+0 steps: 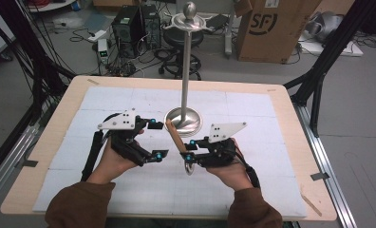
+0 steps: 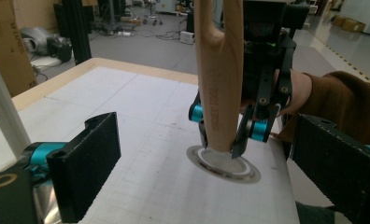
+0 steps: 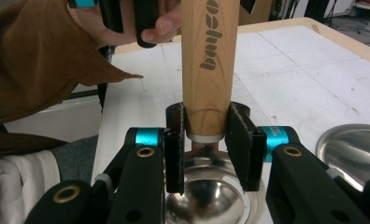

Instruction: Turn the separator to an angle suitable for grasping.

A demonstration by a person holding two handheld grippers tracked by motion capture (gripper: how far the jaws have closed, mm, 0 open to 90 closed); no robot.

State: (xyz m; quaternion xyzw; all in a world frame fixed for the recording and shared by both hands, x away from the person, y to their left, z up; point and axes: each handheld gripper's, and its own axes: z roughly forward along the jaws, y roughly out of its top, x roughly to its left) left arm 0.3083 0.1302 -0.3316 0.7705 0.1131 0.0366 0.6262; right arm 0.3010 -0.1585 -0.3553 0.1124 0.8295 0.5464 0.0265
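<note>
A ladle with a wooden handle (image 1: 175,135) and a steel bowl (image 1: 190,168) is held just in front of the stand's base. My right gripper (image 1: 190,149) is shut on the handle's lower end, right above the bowl. In the right gripper view the pads (image 3: 241,140) squeeze the wooden handle (image 3: 210,56), with the bowl (image 3: 206,200) under them. My left gripper (image 1: 156,139) is open to the left of the handle, a little apart from it. In the left gripper view the handle (image 2: 219,70) stands upright beyond the wide jaws, its bowl (image 2: 223,165) resting on the mat.
A steel stand (image 1: 186,71) with a round base (image 1: 183,121) and hooks at its top rises from the middle of the white mat (image 1: 252,104). The table's wooden rim (image 1: 295,142) frames the mat. Boxes, cables and equipment lie on the floor behind.
</note>
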